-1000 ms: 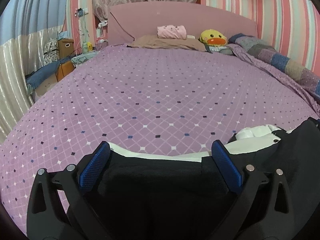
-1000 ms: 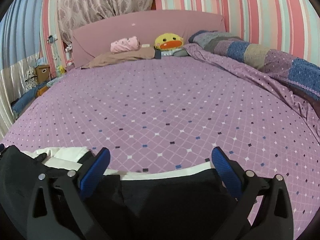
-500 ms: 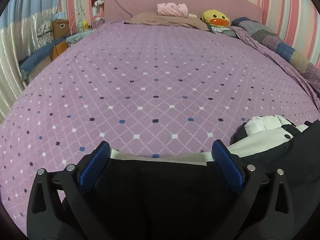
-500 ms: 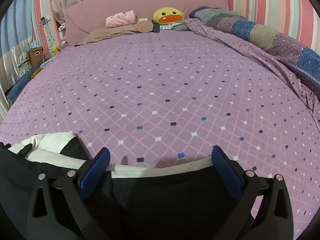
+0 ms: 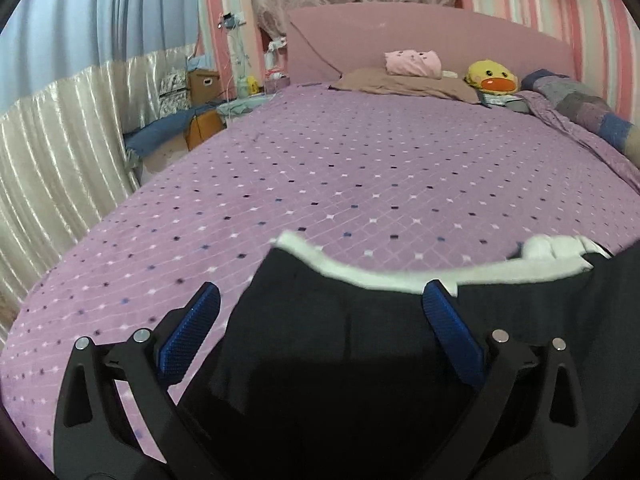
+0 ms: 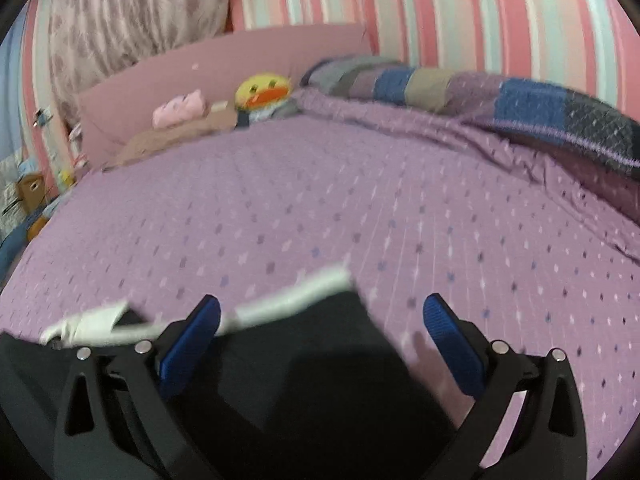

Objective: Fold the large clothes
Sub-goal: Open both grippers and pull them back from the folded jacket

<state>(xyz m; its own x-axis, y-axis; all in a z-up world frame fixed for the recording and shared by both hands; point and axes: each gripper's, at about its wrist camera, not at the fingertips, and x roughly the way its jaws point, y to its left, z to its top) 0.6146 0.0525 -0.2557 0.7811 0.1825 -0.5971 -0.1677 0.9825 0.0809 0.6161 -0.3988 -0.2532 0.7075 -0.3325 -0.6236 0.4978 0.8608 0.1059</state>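
Observation:
A large black garment [image 5: 340,344] with a white edge [image 5: 384,276] lies on the purple bed sheet [image 5: 360,176]. My left gripper [image 5: 320,328] is open above the garment's left part, its blue pads [image 5: 188,332] wide apart and holding nothing. In the right wrist view the same garment [image 6: 304,360] lies below my right gripper [image 6: 320,332], which is open and empty over the garment's right corner. Its white edge [image 6: 288,300] runs to the left. This view is blurred.
At the head of the bed lie a brown pillow [image 5: 404,84], a pink roll [image 5: 412,62] and a yellow duck toy [image 5: 490,78]. A patchwork quilt [image 6: 500,100] lies along the bed's right side. Boxes and clutter [image 5: 200,92] stand left of the bed.
Both grippers have pulled back and apart from the garment's far edge. The left one has shifted left, the right one right. The garment's white edge now lies ahead of the fingers.

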